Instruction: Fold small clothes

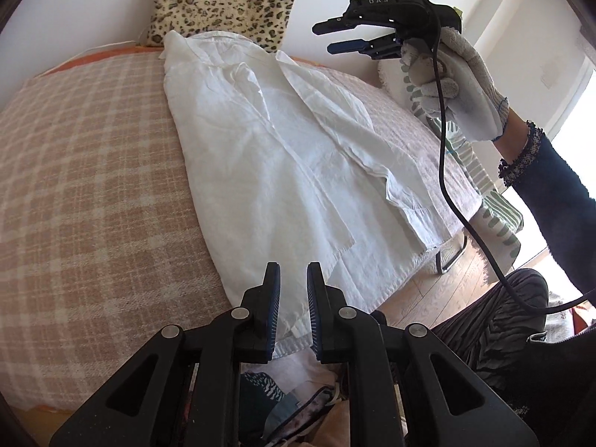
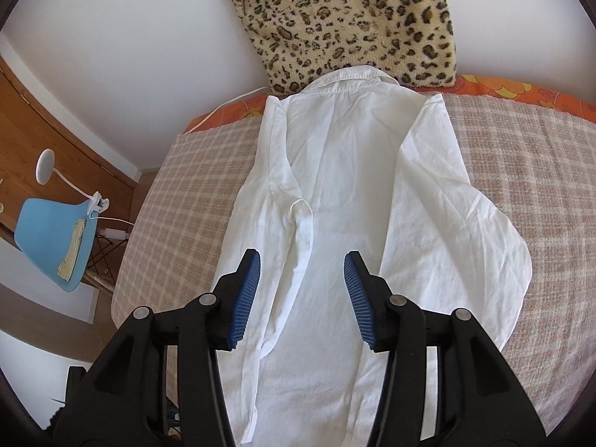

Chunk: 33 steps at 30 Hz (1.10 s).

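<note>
A white shirt (image 2: 335,193) lies back-up on a checked blanket (image 2: 521,193), its collar at the far end against a leopard-print cushion (image 2: 346,22) and its hem at the near edge. Both sleeves are already turned in over the back, so the shirt forms a long, narrow strip.

The right gripper (image 2: 301,290) hangs above the lower middle of the shirt with its fingers spread and nothing between them; the left wrist view shows it raised well clear of the cloth in a gloved hand (image 1: 458,85). The left gripper (image 1: 293,309) sits low at the near hem, its fingers almost pressed together. A narrow gap shows between the pads, and whether they pinch the hem edge cannot be told from these views.

The step in hand is probably folding the strip end to end. To do it well, each gripper should take one near hem corner and catch every layer, including the folded-in sleeve. Both should then lift together and carry the hem level toward the collar, so the right sleeve, which bulges out to the right, does not slide open. The edges should be lined up before the cloth is let go.
</note>
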Motion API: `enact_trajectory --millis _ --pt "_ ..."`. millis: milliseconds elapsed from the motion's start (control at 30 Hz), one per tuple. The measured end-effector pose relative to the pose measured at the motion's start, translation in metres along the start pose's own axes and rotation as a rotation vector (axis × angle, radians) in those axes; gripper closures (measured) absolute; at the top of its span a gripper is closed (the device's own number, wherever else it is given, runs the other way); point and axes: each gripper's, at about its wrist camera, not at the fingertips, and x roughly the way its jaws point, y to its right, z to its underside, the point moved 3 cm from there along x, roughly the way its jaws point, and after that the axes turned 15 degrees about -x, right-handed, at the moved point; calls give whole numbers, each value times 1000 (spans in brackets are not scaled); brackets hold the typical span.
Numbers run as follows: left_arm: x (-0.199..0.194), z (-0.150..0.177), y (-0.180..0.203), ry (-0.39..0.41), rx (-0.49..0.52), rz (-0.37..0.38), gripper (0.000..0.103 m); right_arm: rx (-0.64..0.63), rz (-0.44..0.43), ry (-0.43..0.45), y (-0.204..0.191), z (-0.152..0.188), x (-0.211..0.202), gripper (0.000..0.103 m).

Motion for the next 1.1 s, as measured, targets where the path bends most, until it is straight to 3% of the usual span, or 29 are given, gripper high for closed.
enact_trajectory --millis 267,533,567,633,667,800,933,1100 --pt "17 -6 53 26 31 81 87 86 40 82 45 49 -83 52" --pt "52 3 129 -19 166 124 87 187 65 133 97 107 -148 52" --pt "58 4 138 -32 177 132 84 194 70 137 101 114 -153 52" --pt "69 7 154 -59 197 142 67 209 80 144 111 128 -163 52" --pt "75 9 162 -66 215 143 55 220 81 148 116 134 -166 52" --pt "99 17 195 -99 277 132 49 255 70 153 134 156 -173 52" --pt "121 16 209 -118 237 129 48 284 38 132 146 177 -167 52" --pt "137 22 200 -124 203 60 48 254 -4 61 137 199 -144 52"
